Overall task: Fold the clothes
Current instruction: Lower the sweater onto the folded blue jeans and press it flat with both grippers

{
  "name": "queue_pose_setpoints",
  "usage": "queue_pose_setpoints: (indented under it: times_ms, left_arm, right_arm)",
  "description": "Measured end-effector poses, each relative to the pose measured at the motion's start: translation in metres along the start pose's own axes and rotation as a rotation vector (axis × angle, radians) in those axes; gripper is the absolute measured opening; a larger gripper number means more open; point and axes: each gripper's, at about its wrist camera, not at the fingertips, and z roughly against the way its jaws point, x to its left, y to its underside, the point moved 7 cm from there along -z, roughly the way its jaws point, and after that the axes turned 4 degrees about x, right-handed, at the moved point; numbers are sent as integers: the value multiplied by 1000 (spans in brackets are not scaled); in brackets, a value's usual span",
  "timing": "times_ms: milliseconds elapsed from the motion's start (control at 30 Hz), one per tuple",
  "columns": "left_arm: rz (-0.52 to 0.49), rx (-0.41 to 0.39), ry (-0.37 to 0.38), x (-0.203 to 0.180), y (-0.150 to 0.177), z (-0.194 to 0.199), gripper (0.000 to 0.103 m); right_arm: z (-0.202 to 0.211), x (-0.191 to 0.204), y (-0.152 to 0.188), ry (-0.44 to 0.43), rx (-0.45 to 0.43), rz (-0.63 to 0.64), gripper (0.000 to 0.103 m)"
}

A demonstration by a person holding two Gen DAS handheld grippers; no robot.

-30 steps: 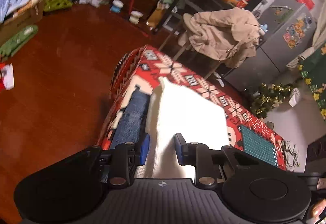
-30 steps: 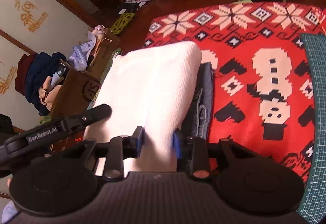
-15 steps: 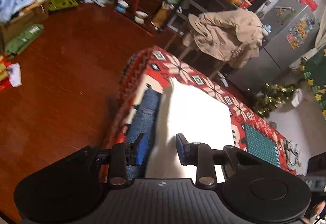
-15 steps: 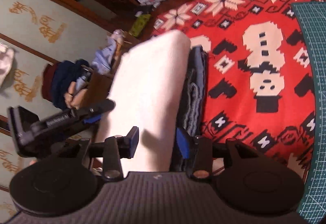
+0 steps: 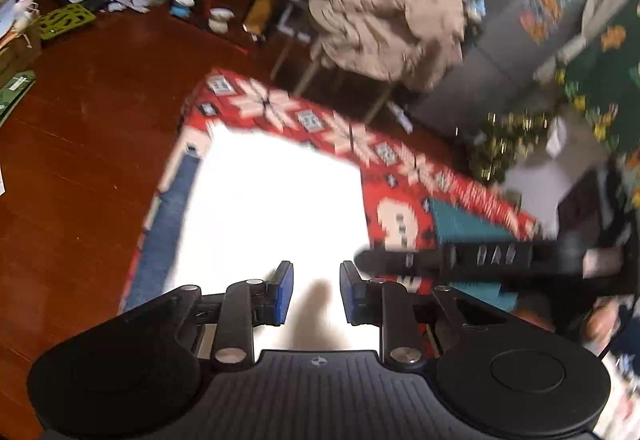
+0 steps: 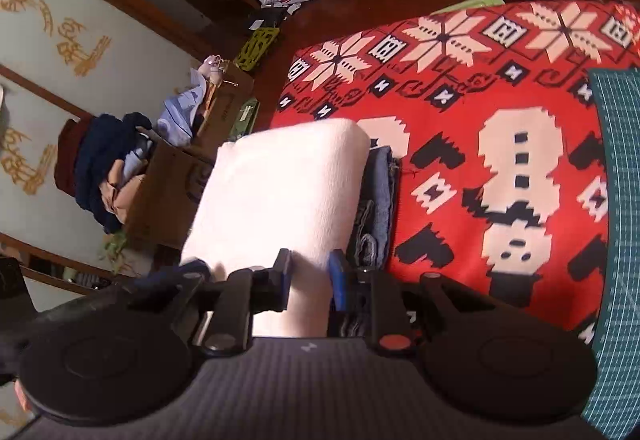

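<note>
Nearby, cardboard box (image 6: 168, 196) beside table (image 6: 480, 88).

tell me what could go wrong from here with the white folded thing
The white garment lies on folded jeans at the table's edge, overhanging toward the floor, so a tug could slide the stack off. The right gripper straddles its near end and could rumple the fold if it withdraws carelessly.
</note>
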Motion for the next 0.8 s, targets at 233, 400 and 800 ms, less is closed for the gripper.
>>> queue_pose_setpoints:
  times_ms: [233, 400, 800]
  left_arm:
    - [-40, 11, -6, -12, 5, -5, 21]
    - [-40, 33, 3, -20, -2, -20, 21]
    - [-136, 88, -33, -34, 30, -18, 21]
  right_arm:
    - [9, -21, 0, -10, -52, -61, 18]
    - [-7, -34, 3, -3, -29, -89, 7]
    - [-12, -9, 52, -7, 74, 76, 7]
